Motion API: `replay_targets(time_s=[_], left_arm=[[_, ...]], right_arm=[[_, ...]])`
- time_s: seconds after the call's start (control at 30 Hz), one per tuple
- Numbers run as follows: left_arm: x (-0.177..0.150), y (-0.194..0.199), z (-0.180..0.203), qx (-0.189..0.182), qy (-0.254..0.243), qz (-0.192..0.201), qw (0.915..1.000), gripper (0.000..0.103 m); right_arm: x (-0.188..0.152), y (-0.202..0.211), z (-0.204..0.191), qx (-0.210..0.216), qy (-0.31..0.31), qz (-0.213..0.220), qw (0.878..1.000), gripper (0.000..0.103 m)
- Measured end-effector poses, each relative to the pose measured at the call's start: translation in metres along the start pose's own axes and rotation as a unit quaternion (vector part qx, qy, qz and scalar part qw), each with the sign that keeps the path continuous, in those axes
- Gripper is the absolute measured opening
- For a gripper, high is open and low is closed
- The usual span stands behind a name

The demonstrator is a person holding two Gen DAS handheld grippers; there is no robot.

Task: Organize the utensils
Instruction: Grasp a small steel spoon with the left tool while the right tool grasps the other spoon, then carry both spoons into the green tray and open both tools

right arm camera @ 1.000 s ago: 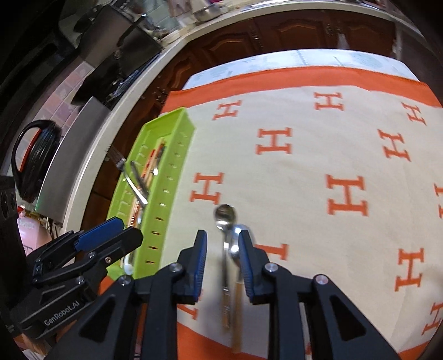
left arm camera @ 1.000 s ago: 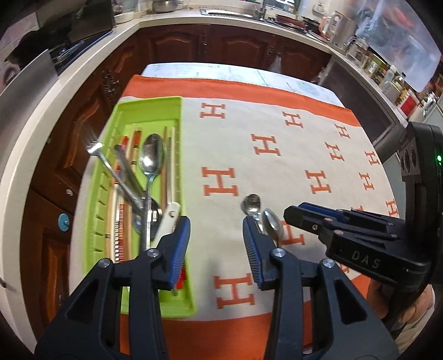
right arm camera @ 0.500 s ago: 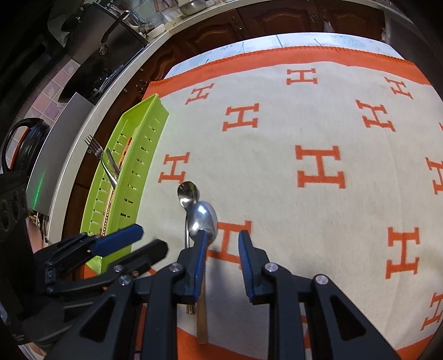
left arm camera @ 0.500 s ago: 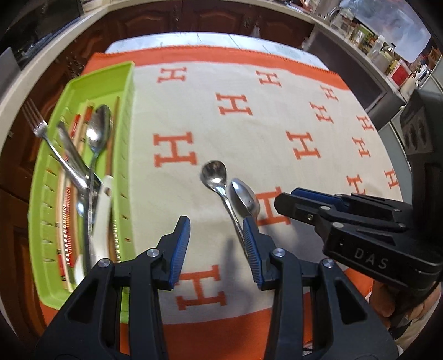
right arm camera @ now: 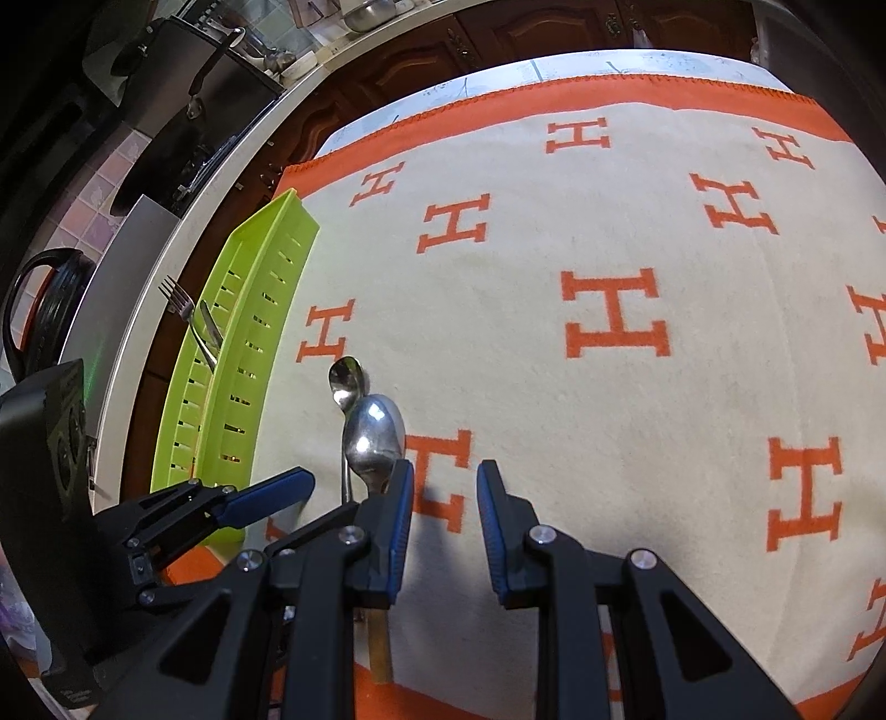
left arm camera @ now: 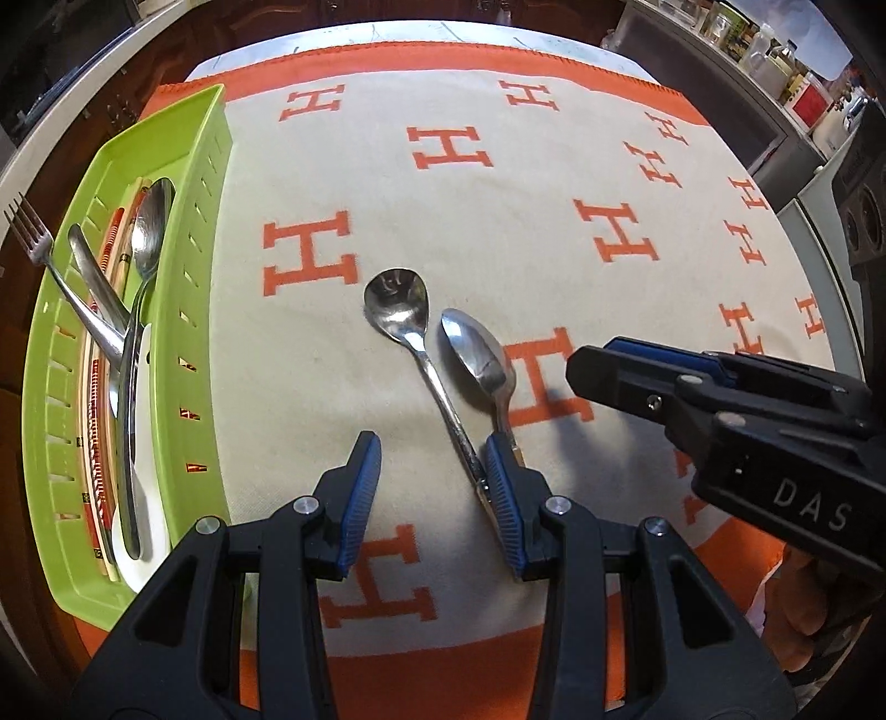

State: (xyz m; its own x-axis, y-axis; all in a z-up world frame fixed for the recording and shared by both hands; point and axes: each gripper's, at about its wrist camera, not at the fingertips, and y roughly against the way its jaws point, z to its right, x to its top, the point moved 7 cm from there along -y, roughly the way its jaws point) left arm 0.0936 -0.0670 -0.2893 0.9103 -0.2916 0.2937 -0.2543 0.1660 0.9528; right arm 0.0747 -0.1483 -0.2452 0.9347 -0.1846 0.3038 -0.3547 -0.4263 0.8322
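Two steel spoons lie side by side on the H-patterned cloth: a round-bowled spoon (left arm camera: 396, 304) (right arm camera: 346, 376) and an oval spoon (left arm camera: 476, 349) (right arm camera: 374, 429) whose light wooden handle (right arm camera: 379, 648) reaches the cloth's front edge. My left gripper (left arm camera: 432, 487) is open just above the cloth, and its right pad (left arm camera: 501, 498) covers both handles. Nothing is between its pads. My right gripper (right arm camera: 446, 498) is open too and holds nothing, with the spoons just left of its left pad (right arm camera: 401, 515). The lime green tray (left arm camera: 188, 310) (right arm camera: 243, 354) at the left holds a fork (left arm camera: 33, 238), spoons and chopsticks.
The cloth (left arm camera: 498, 221) covers the table, with bare cloth behind and right of the spoons. Dark wooden cabinets (right arm camera: 554, 27) and a pale counter edge (right arm camera: 138, 299) run behind and to the left. Jars and boxes (left arm camera: 775, 61) stand at the far right.
My left gripper has swung right from over the tray to the two spoons. My right gripper has shifted right, so the spoons went from between its pads to left of them.
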Motion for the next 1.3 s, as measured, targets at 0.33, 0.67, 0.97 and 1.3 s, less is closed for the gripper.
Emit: replay_targets(time_s=[0.33,0.67,0.97,1.3], left_arm=[[-0.008,0.005,-0.002,0.046,-0.026,0.005,0.9986,0.037],[-0.016,0.012,-0.016,0.018,0.003,0.006,0.9998,0.003],[-0.029,0.019,-0.023,-0.005,0.012,0.013,0.9998,0.003],[-0.034,0.028,-0.025,-0.037,0.023,0.022,0.9988,0.003]], right_arm=[[-0.005,-0.007,-0.01,-0.009,0.02,-0.007,1.0,0.023],[-0.013,-0.012,-0.022,-0.017,0.043,-0.019,0.999,0.023],[-0.017,-0.024,-0.044,-0.066,0.098,-0.024,0.993,0.024],[-0.016,-0.03,-0.055,-0.15,0.168,-0.001,0.974,0.016]])
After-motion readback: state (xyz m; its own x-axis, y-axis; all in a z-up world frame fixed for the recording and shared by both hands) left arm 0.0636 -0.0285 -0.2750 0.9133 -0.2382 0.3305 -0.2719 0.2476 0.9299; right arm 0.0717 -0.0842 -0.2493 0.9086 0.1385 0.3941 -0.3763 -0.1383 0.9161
